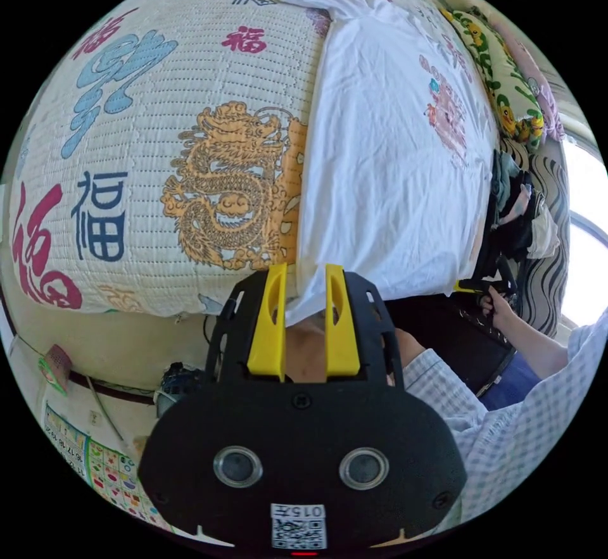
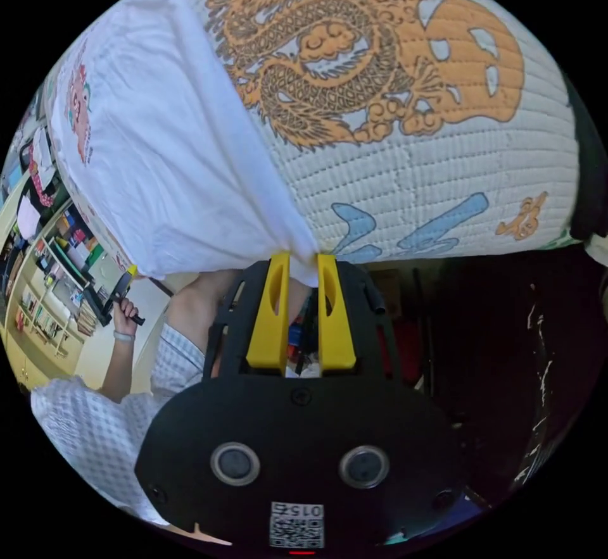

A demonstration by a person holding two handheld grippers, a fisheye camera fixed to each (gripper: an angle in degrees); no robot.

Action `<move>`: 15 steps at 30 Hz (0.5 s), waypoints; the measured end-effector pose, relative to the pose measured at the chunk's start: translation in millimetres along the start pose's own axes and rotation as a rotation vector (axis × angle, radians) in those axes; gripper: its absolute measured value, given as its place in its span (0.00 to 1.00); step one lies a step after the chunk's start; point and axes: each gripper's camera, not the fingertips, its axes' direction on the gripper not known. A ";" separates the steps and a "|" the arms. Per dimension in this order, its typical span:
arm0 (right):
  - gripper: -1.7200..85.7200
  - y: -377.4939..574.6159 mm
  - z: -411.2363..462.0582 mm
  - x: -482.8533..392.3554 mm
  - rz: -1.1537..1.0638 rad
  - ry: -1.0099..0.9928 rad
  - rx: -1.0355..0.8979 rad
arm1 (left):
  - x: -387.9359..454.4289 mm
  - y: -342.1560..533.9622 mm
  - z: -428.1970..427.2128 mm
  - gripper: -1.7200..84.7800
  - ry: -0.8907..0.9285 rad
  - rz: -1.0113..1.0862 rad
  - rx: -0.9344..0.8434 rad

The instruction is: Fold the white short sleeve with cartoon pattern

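The white short-sleeve shirt [image 1: 380,160] lies spread on a quilted bedspread, its pink cartoon print [image 1: 446,109] faint through the cloth. At the bed's near edge my left gripper [image 1: 305,280] is shut on one hem corner, with cloth bunched between its yellow jaws. The right gripper [image 1: 484,285], held in a hand, sits at the opposite hem corner. In the right gripper view the shirt [image 2: 171,141] stretches away to the upper left from my right gripper [image 2: 303,264], which pinches its corner. The left gripper [image 2: 123,283] shows at the far corner there.
The bedspread [image 1: 158,141] carries an orange dragon and coloured characters. A green patterned pillow [image 1: 500,78] and a pile of dark clothes [image 1: 519,217] lie beyond the shirt. The person's checked sleeve [image 1: 506,420] is close by. Shelves [image 2: 57,268] stand behind.
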 end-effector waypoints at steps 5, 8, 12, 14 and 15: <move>0.04 14.6 -17.4 10.6 -0.081 -0.009 -0.043 | 11.5 -21.3 28.8 0.03 -0.113 0.012 -0.038; 0.02 39.3 -38.8 16.9 -0.131 0.032 0.006 | 22.4 -21.0 32.6 0.02 -0.192 0.059 -0.007; 0.02 63.6 -48.1 32.9 -0.116 0.011 0.049 | 18.4 -28.0 53.3 0.01 -0.206 0.041 0.009; 0.02 66.3 -44.7 40.6 -0.092 -0.019 0.055 | 15.0 -38.9 71.3 0.01 -0.212 0.022 0.001; 0.02 66.5 -43.9 41.7 -0.086 -0.026 0.056 | 14.7 -46.8 84.4 0.01 -0.220 0.021 -0.007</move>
